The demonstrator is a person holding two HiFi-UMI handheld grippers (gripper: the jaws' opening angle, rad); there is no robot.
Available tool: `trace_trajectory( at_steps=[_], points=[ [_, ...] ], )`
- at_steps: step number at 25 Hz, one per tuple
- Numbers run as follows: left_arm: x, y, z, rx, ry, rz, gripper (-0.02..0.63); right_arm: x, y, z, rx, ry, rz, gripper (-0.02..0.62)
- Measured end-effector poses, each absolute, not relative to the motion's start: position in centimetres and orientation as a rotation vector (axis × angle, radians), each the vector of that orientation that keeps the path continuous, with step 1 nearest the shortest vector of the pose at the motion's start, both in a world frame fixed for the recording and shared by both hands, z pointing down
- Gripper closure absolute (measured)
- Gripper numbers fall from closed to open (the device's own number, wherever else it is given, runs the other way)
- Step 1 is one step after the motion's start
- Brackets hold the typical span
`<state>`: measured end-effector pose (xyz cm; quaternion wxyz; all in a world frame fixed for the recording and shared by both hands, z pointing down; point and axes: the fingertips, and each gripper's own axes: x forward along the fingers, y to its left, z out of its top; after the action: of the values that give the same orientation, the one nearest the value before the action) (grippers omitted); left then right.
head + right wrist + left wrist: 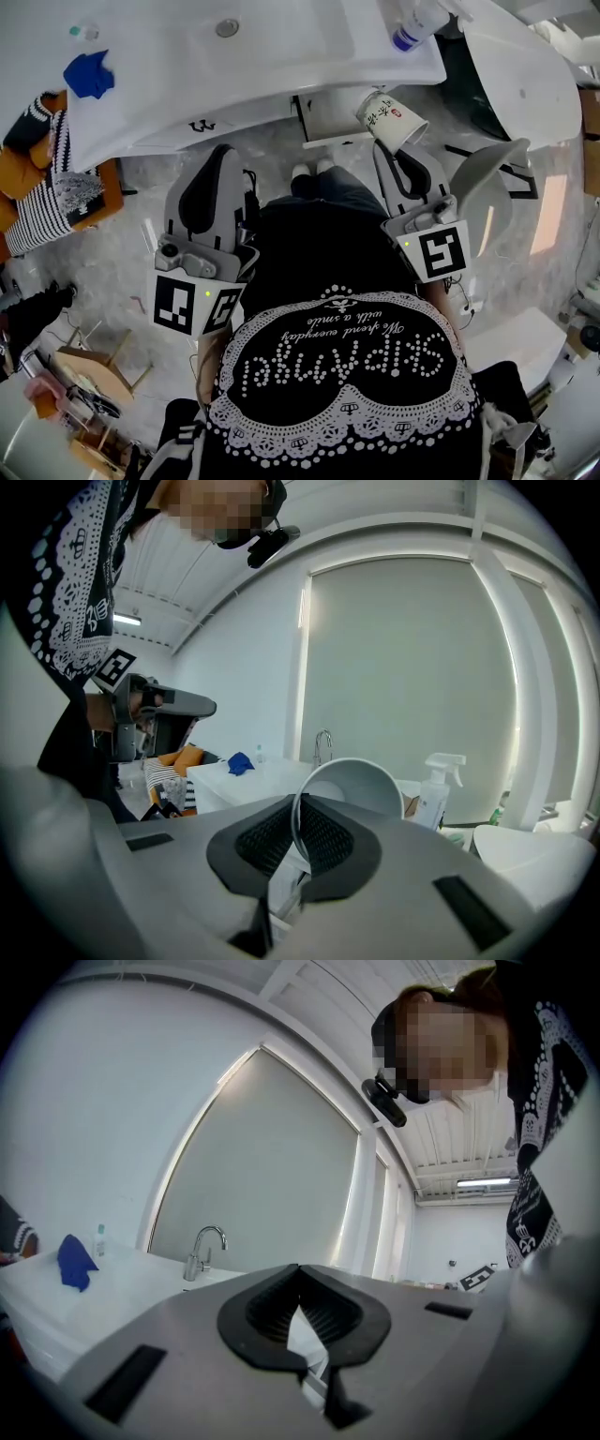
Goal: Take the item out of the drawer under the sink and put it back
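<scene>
Apparently right gripper (299, 806) hides cup (361, 785) partly.

The sink counter (375, 66) lies ahead of you, with your left gripper (223, 157) and right gripper (389, 150) side by side before its front edge. The cup (394, 117) sits tilted, its rim between the right gripper's jaws, just before the counter's right end. On the counter, the cloth (89, 75) lies far left near a small bottle (82, 33), the spray bottle (412, 23) far right
</scene>
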<state>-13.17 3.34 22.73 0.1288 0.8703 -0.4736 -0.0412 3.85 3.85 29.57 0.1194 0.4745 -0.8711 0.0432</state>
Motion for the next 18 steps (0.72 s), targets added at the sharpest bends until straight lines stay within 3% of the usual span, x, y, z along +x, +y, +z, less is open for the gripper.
trace_trajectory(
  at_steps=[18],
  points=[
    [-10.1, 3.7, 22.8, 2.579, -1.250, -0.083, 0.601, 2.3, 3.4, 29.1, 1.353, -2.565, 0.110, 0.571]
  ],
)
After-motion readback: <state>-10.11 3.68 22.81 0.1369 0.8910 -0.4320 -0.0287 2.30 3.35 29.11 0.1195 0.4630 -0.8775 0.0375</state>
